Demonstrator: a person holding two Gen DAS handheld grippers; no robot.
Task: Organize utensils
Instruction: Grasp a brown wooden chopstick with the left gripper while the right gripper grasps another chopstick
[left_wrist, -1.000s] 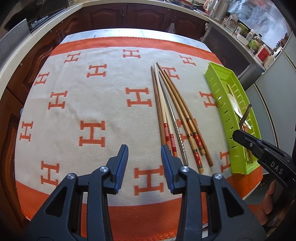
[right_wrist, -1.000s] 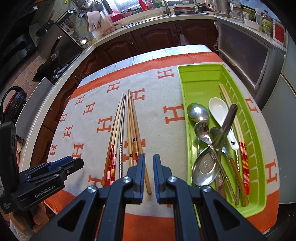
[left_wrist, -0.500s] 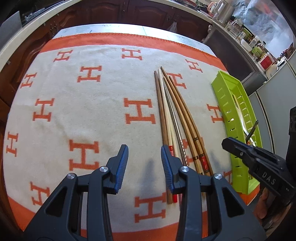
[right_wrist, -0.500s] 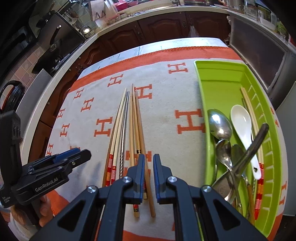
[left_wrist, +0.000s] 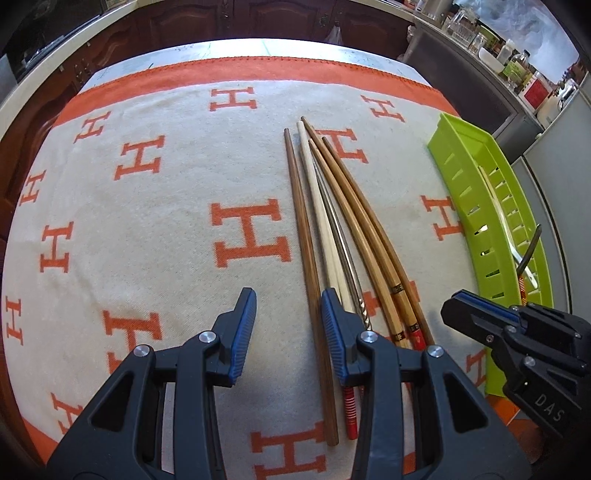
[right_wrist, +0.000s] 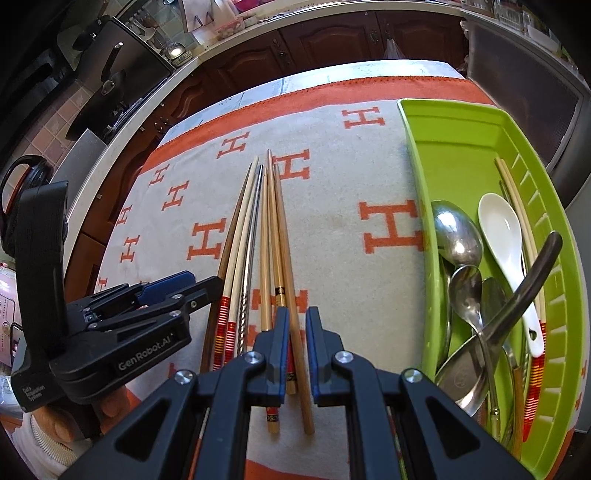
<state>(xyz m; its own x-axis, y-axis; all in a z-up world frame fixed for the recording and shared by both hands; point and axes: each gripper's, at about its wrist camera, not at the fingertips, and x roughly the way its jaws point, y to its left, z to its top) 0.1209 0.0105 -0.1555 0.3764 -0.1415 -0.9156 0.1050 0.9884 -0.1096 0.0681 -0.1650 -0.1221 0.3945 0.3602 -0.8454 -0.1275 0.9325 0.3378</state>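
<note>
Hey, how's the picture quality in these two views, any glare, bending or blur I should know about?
Left wrist view: sharp, but the fisheye bows the wooden chopsticks and the orange-and-cream H-patterned cloth outward, with dark corners. Right wrist view: bright glare spots on the steel spoons in the lime-green plastic tray; the same bending, no motion blur.

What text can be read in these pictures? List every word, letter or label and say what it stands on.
"DAS": on the right gripper body, left wrist view.
"GenRobot.AI": on the left gripper body, right wrist view.
"Data Acquisition System": small print on the left gripper's handle; roughly legible.
"H": orange letters repeated across the cloth.
Chopsticks: dark bands with marks, too small to read.
Counter jars and red box: labels blurred.
</note>
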